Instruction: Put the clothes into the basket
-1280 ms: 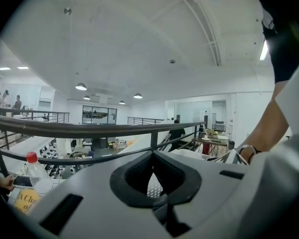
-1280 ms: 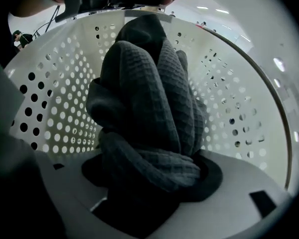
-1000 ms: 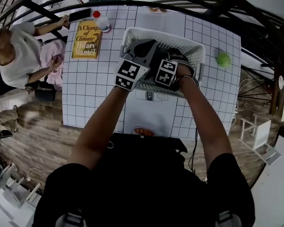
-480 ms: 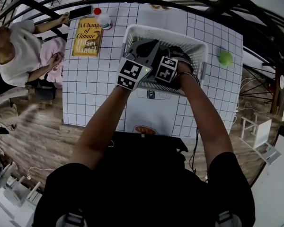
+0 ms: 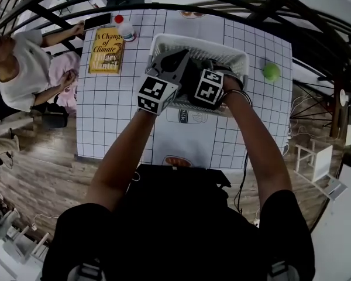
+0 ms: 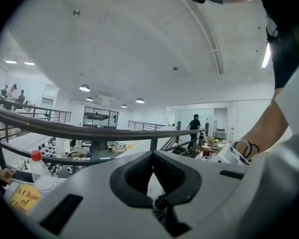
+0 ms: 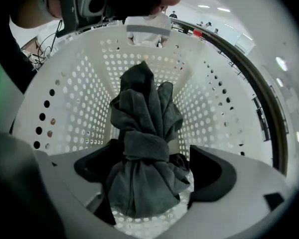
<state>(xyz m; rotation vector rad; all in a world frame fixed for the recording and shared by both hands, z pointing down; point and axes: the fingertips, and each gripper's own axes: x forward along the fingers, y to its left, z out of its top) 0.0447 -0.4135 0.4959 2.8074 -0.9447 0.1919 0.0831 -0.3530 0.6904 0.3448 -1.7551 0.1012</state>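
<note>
A white perforated basket [image 5: 199, 40] stands on the grid-patterned table. Inside it lies a dark grey cloth [image 7: 144, 128], bunched and knotted, resting on the basket floor [image 7: 79, 83]. My right gripper [image 7: 152, 166] points steeply down into the basket. Its jaws have just been opening and now stand wide on either side of the cloth without pressing it. My left gripper [image 5: 176, 60] hovers nearly level over the basket's left side. In the left gripper view its pads [image 6: 134, 176] meet at the tips with nothing between them.
A yellow book [image 5: 107, 50] and a red-capped bottle [image 5: 126, 28] sit at the table's far left. A green ball [image 5: 271, 71] lies to the right of the basket. A seated person [image 5: 17, 69] is beyond the table's left edge. Dark railings run behind.
Both hands have lifted a little over the basket, the right one more. The basket and the other things on the table stay in place.
</note>
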